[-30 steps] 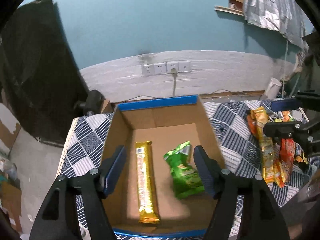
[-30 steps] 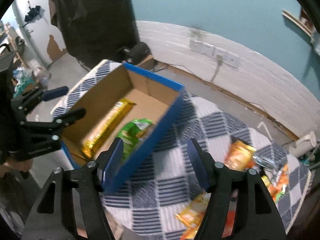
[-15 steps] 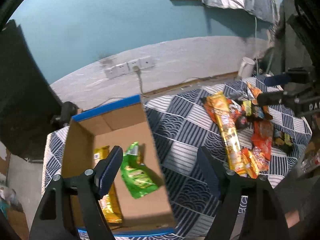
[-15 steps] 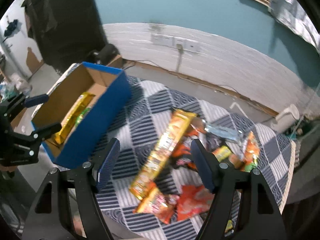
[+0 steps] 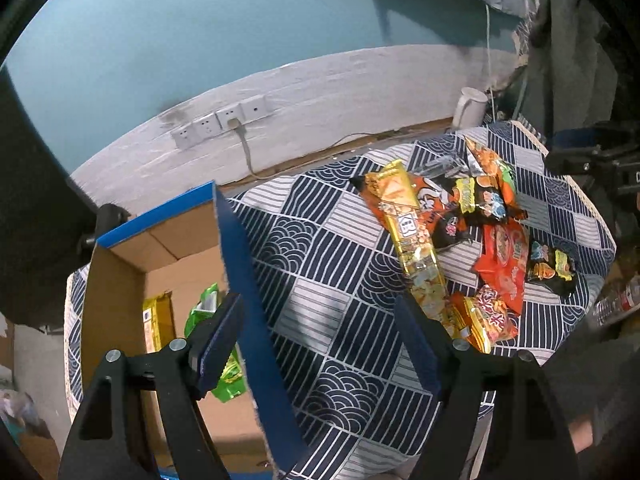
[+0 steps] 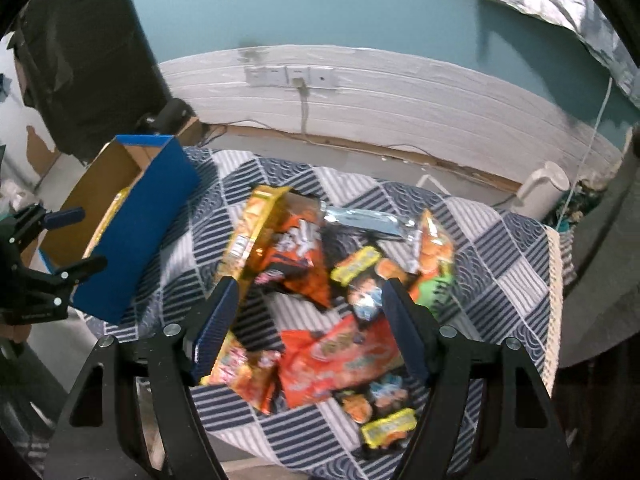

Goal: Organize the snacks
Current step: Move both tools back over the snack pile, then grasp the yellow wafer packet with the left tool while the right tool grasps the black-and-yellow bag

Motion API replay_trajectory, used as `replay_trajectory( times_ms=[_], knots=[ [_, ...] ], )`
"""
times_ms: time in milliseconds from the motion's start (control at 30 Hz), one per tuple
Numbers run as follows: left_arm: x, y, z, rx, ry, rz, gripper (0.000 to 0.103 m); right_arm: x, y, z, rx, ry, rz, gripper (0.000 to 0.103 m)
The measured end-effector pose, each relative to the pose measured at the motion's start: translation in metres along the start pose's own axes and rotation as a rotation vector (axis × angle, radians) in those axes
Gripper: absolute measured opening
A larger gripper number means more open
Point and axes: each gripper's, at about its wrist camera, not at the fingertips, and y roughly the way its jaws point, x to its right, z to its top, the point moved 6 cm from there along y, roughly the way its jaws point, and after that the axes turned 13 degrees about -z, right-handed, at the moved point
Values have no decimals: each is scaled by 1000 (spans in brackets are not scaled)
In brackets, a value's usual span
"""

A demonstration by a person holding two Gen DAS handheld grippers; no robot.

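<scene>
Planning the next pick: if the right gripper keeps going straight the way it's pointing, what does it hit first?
Probably the red-orange snack bag lying between the open fingers of the right gripper, within the pile on the checked cloth; depth is hard to judge.

A blue-and-white patterned cloth is covering the worktop. A row of wall sockets is sitting on the white wall band, a grey cable hanging from one. What looks like a white kettle is standing beyond the far edge.
</scene>
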Motion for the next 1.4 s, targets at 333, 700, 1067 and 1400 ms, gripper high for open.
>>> replay_trajectory(
  times_ms=[333, 700, 1067, 1400],
  knots=[
    [15, 29, -3, -46, 42, -22, 78, 36, 31, -42, -111, -3, -6, 82],
    [38, 66, -13, -134, 53, -87, 78, 60, 91, -111, -347, -12, 59, 83],
    [52, 86, -23, -190, 71, -100, 78, 50, 117, -142, -412, -121, 48, 83],
    [50, 94, -18, -196, 36, -111, 78, 40, 137, -161, -445, -154, 20, 80]
  ],
)
